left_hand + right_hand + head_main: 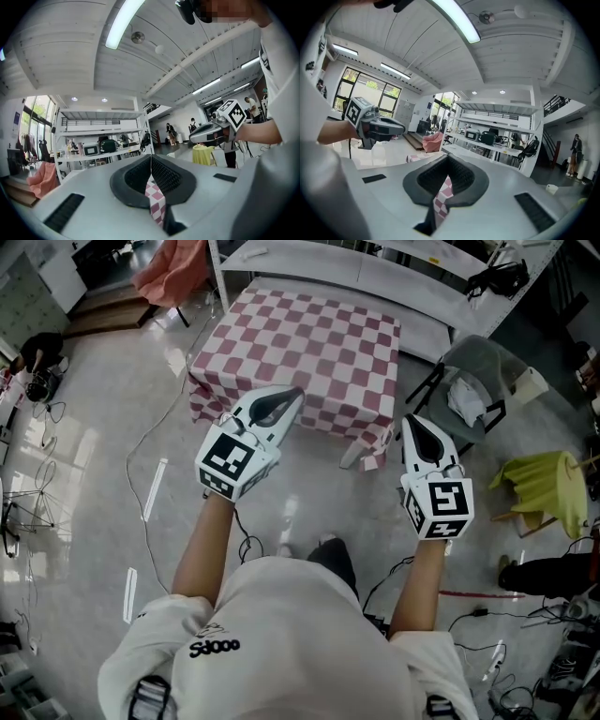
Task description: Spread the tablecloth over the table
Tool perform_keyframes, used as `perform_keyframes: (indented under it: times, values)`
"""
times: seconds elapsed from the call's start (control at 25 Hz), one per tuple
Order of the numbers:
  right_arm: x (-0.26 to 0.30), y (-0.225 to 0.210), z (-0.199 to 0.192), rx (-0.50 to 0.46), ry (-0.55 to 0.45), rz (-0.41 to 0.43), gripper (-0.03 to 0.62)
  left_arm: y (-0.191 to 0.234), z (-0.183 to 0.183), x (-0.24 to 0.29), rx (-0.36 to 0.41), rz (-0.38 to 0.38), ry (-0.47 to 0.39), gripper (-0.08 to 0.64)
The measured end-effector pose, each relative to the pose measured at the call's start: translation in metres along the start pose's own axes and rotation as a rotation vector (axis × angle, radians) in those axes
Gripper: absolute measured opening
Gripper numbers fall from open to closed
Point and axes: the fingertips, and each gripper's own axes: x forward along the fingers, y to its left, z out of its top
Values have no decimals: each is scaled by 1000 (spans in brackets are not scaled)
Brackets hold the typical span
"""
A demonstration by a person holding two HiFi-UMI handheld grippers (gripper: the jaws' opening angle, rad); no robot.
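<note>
A red-and-white checked tablecloth (309,343) covers the small table ahead of me, and its near edge hangs down in folds. In the head view my left gripper (296,393) reaches over the near edge of the cloth. My right gripper (410,422) is beside its near right corner (377,448). The left gripper view shows the left gripper (151,159) shut, with a strip of checked cloth (157,201) pinched between the jaws. The right gripper (448,165) is shut the same way on a strip of the cloth (442,199). Both grippers point about level.
A grey chair (483,367) with a white item on it stands right of the table. A yellow-green cloth on a stool (544,482) is further right. White shelving (375,273) runs behind the table. A pink cloth (173,268) lies at back left, and cables (141,460) trail over the floor.
</note>
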Motion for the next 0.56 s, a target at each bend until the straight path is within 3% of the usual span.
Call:
perform_keyframes:
  times: [0.56]
  values:
    - [8, 2, -16, 5, 28, 4, 21, 0, -15, 8, -3, -13, 27, 31]
